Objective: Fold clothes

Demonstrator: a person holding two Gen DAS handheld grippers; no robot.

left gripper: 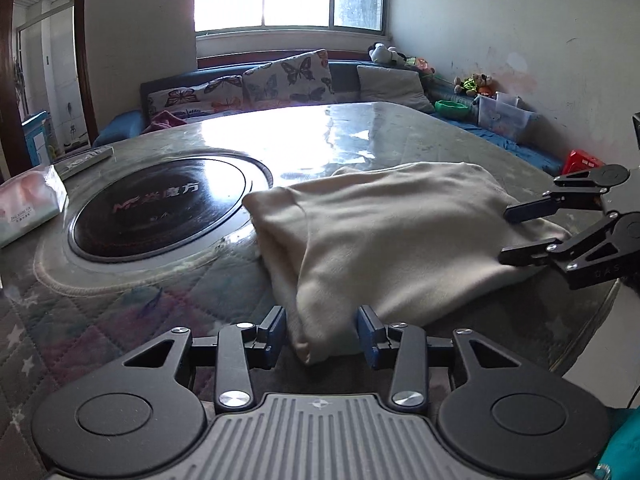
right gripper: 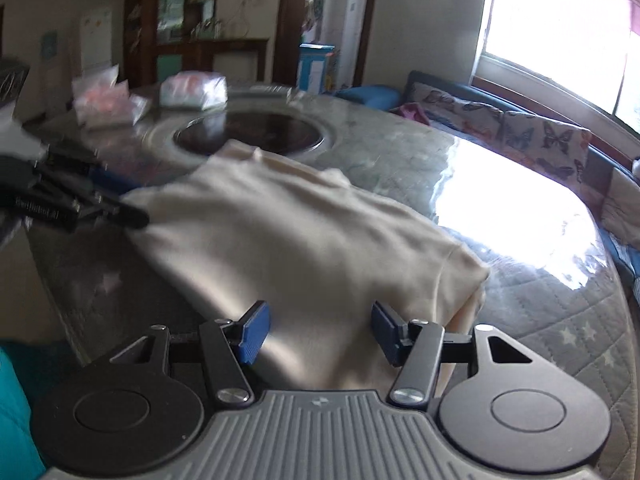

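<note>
The folded cream garment (left gripper: 384, 236) lies on the round table (left gripper: 160, 288), its long axis running left to right between my left gripper (left gripper: 322, 332) and right gripper (right gripper: 320, 334), both open at its near corners.

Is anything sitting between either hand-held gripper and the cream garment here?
Nothing visible. The left hand-held gripper and right hand-held gripper are both open, each straddling an edge of the cream garment.
</note>
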